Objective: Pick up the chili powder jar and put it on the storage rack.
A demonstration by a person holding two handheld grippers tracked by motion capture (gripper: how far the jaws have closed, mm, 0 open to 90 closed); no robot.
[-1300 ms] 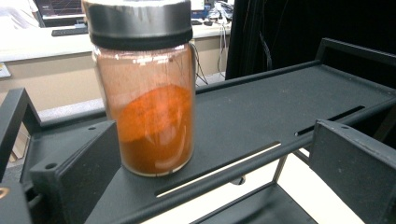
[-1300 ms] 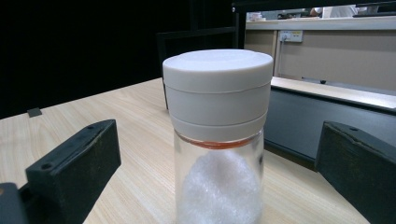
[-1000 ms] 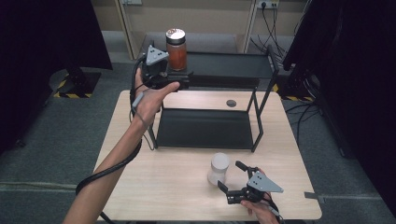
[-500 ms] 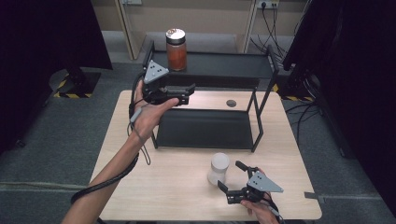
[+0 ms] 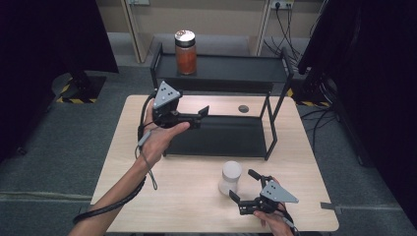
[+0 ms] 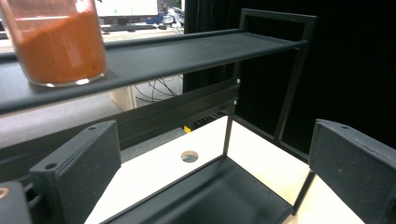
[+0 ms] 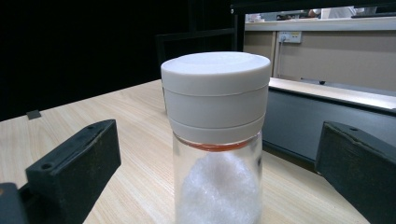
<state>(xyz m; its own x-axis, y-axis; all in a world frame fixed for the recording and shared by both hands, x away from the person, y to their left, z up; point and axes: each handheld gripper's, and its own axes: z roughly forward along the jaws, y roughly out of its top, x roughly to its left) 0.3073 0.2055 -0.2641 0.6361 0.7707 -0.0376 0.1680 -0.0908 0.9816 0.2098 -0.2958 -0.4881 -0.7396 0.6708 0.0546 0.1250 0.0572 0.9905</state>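
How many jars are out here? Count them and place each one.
2. The jar of orange powder stands at the left end of the black rack's top shelf. The white-lidded jar stands on the table, between the right gripper's open jaws.

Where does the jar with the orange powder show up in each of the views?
High view: the orange jar stands upright on the left part of the top shelf of the black rack, top centre of the picture.
Left gripper view: its lower body is at the upper left, on the same shelf.
Right gripper view: not in it; the jar there is the white-lidded jar.
Shared landmark: the black rack.
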